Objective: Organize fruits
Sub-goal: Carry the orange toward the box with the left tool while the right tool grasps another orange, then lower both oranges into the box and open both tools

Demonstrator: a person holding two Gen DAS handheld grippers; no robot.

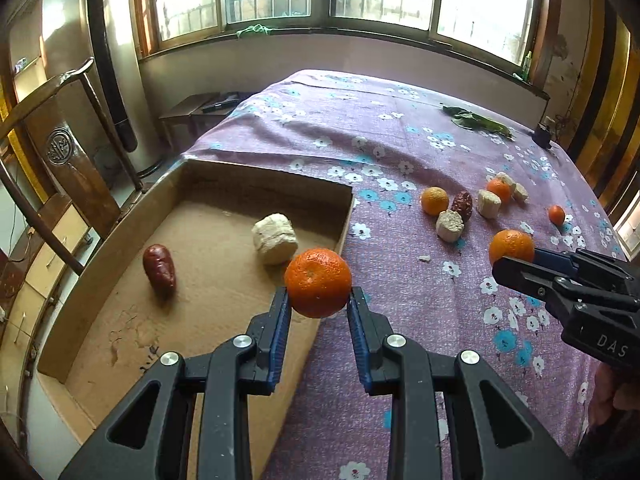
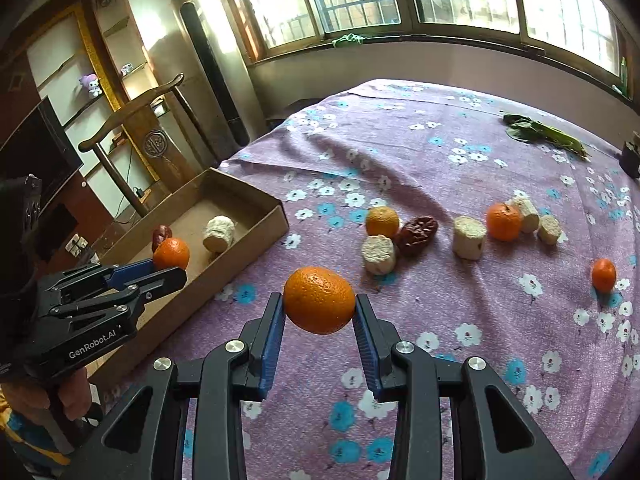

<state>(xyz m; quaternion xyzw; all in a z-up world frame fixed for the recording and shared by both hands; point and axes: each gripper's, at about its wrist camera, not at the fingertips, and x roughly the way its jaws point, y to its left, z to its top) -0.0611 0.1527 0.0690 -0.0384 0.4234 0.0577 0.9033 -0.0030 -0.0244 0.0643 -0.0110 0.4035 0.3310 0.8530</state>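
Note:
My left gripper (image 1: 318, 300) is shut on an orange mandarin (image 1: 318, 282) and holds it above the right wall of the cardboard tray (image 1: 120, 240). In the tray lie a red date (image 1: 159, 269) and a pale sugarcane chunk (image 1: 274, 238). My right gripper (image 2: 319, 308) is shut on another mandarin (image 2: 319, 299) above the purple flowered tablecloth (image 2: 440, 160). Loose on the cloth lie mandarins (image 2: 382, 221) (image 2: 504, 221) (image 2: 603, 275), a red date (image 2: 417, 231) and several sugarcane chunks (image 2: 378, 254) (image 2: 470, 237). The left gripper also shows in the right wrist view (image 2: 170, 266).
A wooden chair (image 1: 60, 152) stands left of the tray past the table edge. Green leaves (image 2: 540, 132) and a small dark object (image 2: 631, 158) lie at the far right of the table. A tall white tower unit (image 2: 212, 60) and windows are behind.

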